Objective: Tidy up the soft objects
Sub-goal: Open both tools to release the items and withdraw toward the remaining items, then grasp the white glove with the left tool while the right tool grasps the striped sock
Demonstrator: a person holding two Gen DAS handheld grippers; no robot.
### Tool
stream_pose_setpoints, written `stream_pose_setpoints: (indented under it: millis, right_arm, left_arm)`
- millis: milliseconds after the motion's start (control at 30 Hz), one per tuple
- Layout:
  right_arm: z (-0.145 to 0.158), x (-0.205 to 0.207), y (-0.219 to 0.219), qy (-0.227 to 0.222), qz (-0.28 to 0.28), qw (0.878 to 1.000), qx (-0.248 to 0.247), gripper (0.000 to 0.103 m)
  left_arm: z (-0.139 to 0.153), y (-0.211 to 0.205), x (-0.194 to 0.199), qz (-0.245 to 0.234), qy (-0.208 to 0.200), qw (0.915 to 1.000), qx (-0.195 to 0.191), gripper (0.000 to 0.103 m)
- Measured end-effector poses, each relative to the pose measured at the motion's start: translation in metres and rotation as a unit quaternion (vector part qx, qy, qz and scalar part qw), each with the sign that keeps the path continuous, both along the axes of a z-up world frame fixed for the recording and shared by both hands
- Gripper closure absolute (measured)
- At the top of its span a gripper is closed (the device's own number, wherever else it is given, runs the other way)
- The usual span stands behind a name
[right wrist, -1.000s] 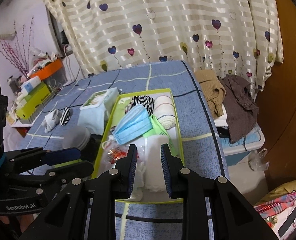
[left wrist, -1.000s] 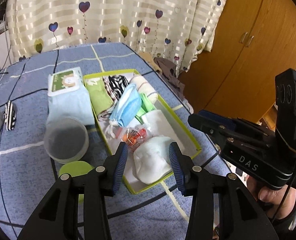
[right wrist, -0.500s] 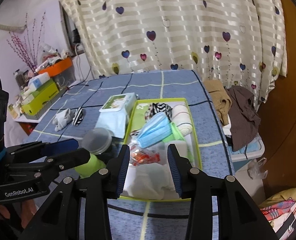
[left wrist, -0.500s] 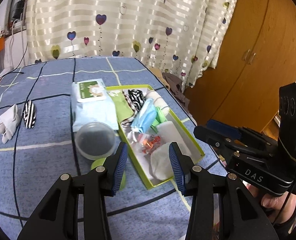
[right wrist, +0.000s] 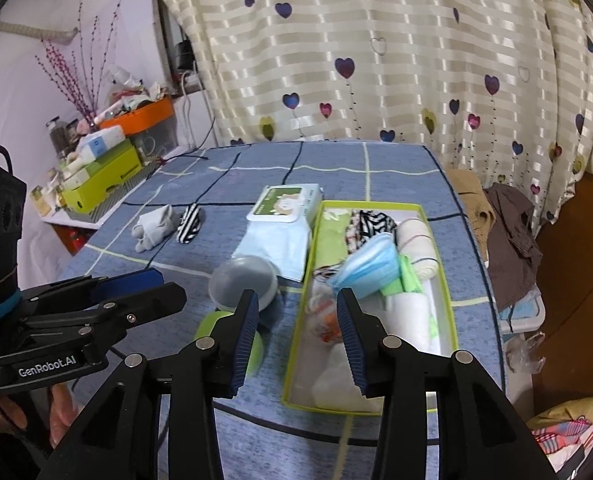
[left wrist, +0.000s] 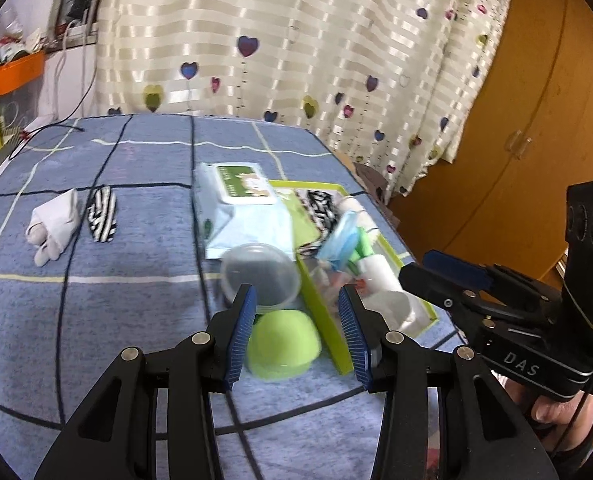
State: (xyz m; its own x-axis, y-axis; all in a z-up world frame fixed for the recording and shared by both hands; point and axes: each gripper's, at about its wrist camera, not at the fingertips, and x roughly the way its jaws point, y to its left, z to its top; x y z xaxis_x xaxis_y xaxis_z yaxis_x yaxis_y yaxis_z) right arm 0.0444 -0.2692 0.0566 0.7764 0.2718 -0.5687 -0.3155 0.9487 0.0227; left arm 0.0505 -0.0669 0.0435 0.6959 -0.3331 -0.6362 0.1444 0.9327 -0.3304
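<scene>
One green tray (right wrist: 452, 280) sits right of centre, holding one blue mask (right wrist: 370, 268) and folded cloths. Two rolled socks (right wrist: 168, 226) lie left of centre. One wipes pack (right wrist: 282, 218) lies beside the tray. The left gripper (left wrist: 296, 322) gapes empty; the right gripper (right wrist: 296, 322), its jaws just widened, holds nothing.

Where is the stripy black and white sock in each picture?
Left wrist view: the striped sock lies far left on the blue cover, beside the white sock.
Right wrist view: striped sock sits left of middle.
Shared landmark: the wipes pack.
</scene>
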Motion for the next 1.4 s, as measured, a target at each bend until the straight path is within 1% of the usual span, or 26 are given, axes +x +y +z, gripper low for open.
stream_pose_setpoints:
  millis: [33,133,267,367,500,733,867,967,1067,1167,1267,1333,1400]
  right_arm:
    - [0.000,0.001,0.004,0.001,0.002,1.000,0.000,0.061]
    - [-0.001,0.005,0.017,0.005,0.015,1.000,0.002,0.060]
    - [-0.002,0.013,0.038,0.012,0.035,0.999,-0.005,0.060]
    - [-0.003,0.019,0.056,0.015,0.049,0.999,-0.007,0.060]
    - [-0.004,0.030,0.076,0.022,0.062,0.998,-0.006,0.060]
    - [-0.007,0.050,0.116,0.040,0.096,0.995,-0.012,0.060]
    - [-0.011,0.066,0.140,0.058,0.114,0.992,-0.018,0.060]
    - [-0.014,0.079,0.158,0.066,0.125,0.990,-0.020,0.060]
    - [-0.019,0.094,0.175,0.076,0.132,0.988,-0.024,0.060]
    - [-0.024,0.108,0.189,0.085,0.139,0.986,-0.029,0.060]
    - [-0.029,0.125,0.203,0.097,0.138,0.985,-0.033,0.060]
    - [-0.033,0.136,0.210,0.107,0.133,0.985,-0.029,0.060]
    - [-0.038,0.148,0.216,0.114,0.129,0.985,-0.026,0.060]
  left_arm:
    - [-0.002,0.007,0.000,0.003,0.005,1.0000,-0.005,0.059]
    - [-0.006,0.019,0.000,0.016,0.009,0.9998,-0.003,0.059]
    - [-0.009,0.038,-0.002,0.030,0.010,0.9995,-0.009,0.059]
    - [-0.010,0.054,-0.002,0.038,0.007,0.9989,-0.026,0.059]
    - [-0.012,0.076,-0.003,0.056,-0.002,0.9981,-0.024,0.059]
    - [-0.021,0.119,0.000,0.094,0.007,0.9950,-0.031,0.059]
    - [-0.021,0.143,0.001,0.114,0.007,0.9932,-0.022,0.059]
    - [-0.023,0.159,0.005,0.130,0.008,0.9915,-0.005,0.059]
    - [-0.031,0.178,0.013,0.146,0.018,0.9892,0.005,0.059]
    - [-0.039,0.192,0.022,0.152,0.029,0.9880,0.004,0.059]
    - [-0.046,0.205,0.034,0.155,0.037,0.9871,0.012,0.059]
    - [-0.048,0.212,0.040,0.154,0.037,0.9872,0.013,0.059]
    - [-0.050,0.222,0.046,0.160,0.036,0.9862,0.023,0.059]
